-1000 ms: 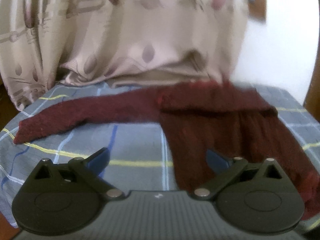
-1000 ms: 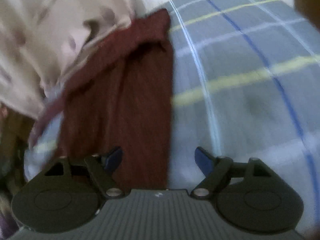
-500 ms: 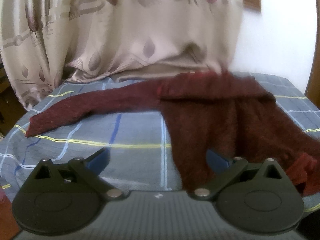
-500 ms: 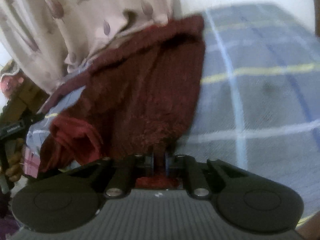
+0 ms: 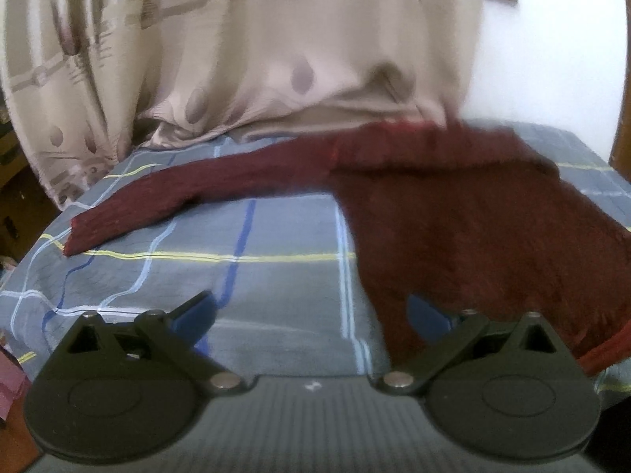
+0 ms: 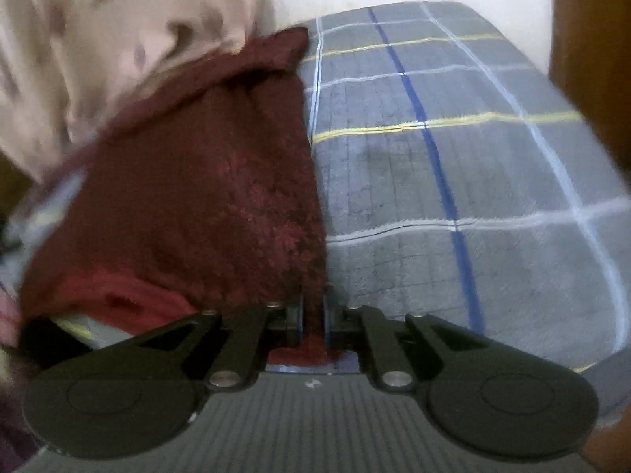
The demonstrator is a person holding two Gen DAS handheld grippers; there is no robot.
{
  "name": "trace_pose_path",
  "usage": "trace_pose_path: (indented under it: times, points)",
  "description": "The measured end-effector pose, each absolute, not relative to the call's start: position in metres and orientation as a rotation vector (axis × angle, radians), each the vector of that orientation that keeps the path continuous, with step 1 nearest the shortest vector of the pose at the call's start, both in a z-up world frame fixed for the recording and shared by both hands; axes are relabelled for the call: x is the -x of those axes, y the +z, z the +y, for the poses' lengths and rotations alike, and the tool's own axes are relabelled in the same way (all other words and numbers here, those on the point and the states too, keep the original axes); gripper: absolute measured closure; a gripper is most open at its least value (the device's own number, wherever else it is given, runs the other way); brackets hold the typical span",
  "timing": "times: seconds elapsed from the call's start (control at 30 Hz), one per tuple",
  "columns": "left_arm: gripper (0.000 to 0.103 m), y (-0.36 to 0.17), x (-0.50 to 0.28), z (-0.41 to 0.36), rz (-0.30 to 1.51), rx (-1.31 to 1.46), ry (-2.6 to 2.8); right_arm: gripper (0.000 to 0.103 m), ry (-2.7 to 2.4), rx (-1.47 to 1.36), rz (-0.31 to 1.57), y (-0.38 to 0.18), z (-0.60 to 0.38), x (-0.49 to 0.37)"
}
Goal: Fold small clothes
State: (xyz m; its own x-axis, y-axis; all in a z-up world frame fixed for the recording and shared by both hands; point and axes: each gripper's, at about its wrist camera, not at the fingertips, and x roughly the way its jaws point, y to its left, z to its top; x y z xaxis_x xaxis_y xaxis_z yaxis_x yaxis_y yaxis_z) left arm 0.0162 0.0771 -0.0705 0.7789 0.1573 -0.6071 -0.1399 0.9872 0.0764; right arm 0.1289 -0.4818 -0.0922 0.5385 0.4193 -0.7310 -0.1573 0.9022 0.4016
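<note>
A dark red knitted sweater (image 5: 465, 228) lies on a grey plaid blanket (image 5: 276, 287). One sleeve (image 5: 189, 193) stretches out flat to the left; the body lies at the right. My left gripper (image 5: 311, 311) is open and empty, just above the blanket at the sweater's near left hem. In the right wrist view the sweater (image 6: 205, 181) fills the left half, and my right gripper (image 6: 313, 315) is shut on its near hem corner, with red knit pinched between the jaws.
A beige patterned curtain (image 5: 256, 51) hangs behind the blanket's far edge and rests on it. A white wall (image 5: 552, 51) is at the back right. Brown wooden furniture (image 6: 591, 59) stands at the right. Bare blanket (image 6: 453, 177) lies right of the sweater.
My right gripper closed on the sweater's hem corner and still holds it, now pulling it nearer the blanket. My left gripper stayed open and shifted slightly closer.
</note>
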Motion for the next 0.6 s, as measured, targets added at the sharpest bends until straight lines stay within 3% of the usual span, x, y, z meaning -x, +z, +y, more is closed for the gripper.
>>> trace_pose_path:
  times: [0.13,0.27,0.33,0.47,0.6]
  points:
    - [0.0,-0.063,-0.013,0.091,0.634,-0.025,0.193,0.077,0.313,-0.273,0.8,-0.049,-0.476,-0.103]
    - [0.0,-0.053,-0.011,0.106,0.603,-0.003,0.238,0.073,0.667,-0.319,0.726,-0.012,-0.412,-0.081]
    - [0.0,-0.05,-0.008,0.111,0.593,0.016,0.246,0.062,0.834,-0.336,0.782,-0.016,-0.356,-0.077]
    - [0.0,-0.054,0.007,0.112,0.599,0.026,0.197,0.061,0.981,-0.226,0.871,-0.049,-0.256,-0.074]
    - [0.0,-0.064,0.02,0.115,0.642,0.031,0.136,0.059,0.993,-0.308,0.987,-0.086,-0.214,-0.093]
